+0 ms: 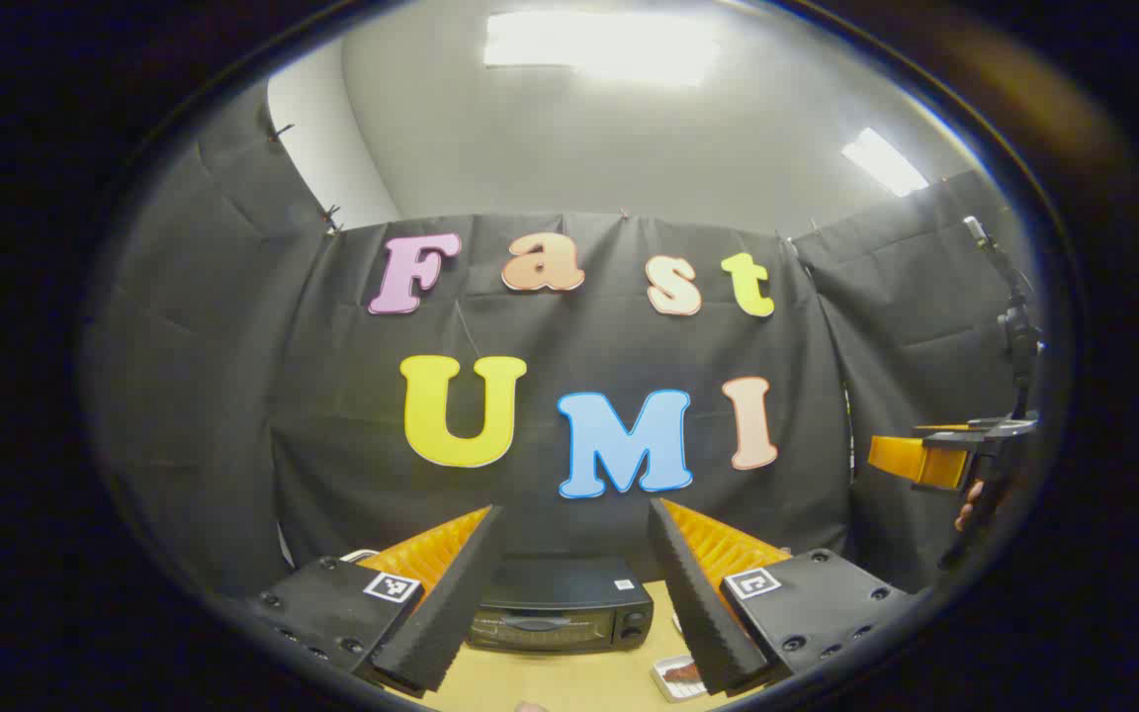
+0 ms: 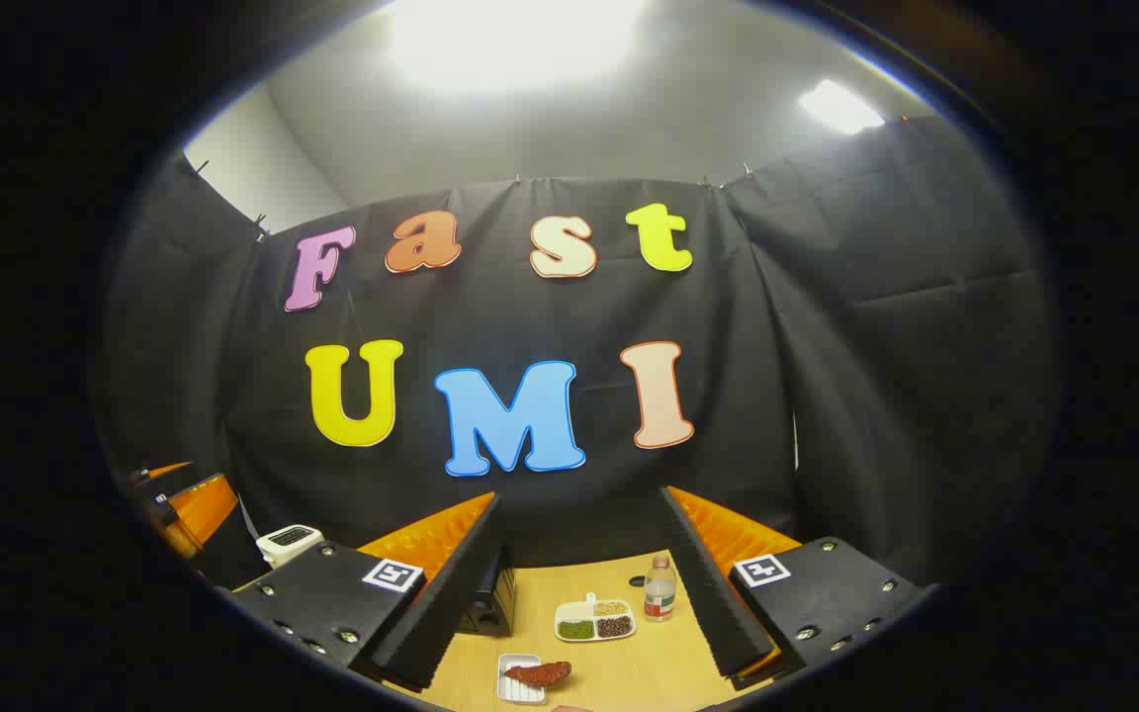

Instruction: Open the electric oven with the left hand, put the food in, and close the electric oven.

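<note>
Left gripper view: my left gripper (image 1: 569,658) is held high and level above the surface (image 1: 569,682), its two fingers spread wide apart with nothing between them. Framed in the gap between the fingers, the electric oven (image 1: 563,613) stands upright on the surface against the booth wall. Its long axis runs side to side across the view, and its door, closed, faces toward me, with the handle running along the door's upper part and two knobs at its right end. Just right of the oven, near my right-hand finger, lies a small white tray (image 1: 678,677) carrying the food, partly hidden behind that finger. Farther off at the right edge, the other gripper is seen held by a hand (image 1: 970,506), well above the surface.

Right gripper view: my right gripper (image 2: 574,643) is likewise held high, fingers wide apart and holding nothing. Between the fingers, the food (image 2: 538,673), a reddish-brown elongated piece, lies on the small white tray (image 2: 515,689) with its long axis roughly left to right, tilted slightly up at the right. Beyond it sit a divided dish (image 2: 594,619) of grains and, just to the dish's right, an upright bottle (image 2: 659,587). The oven's end (image 2: 492,600) shows beside my left-hand finger.
</note>
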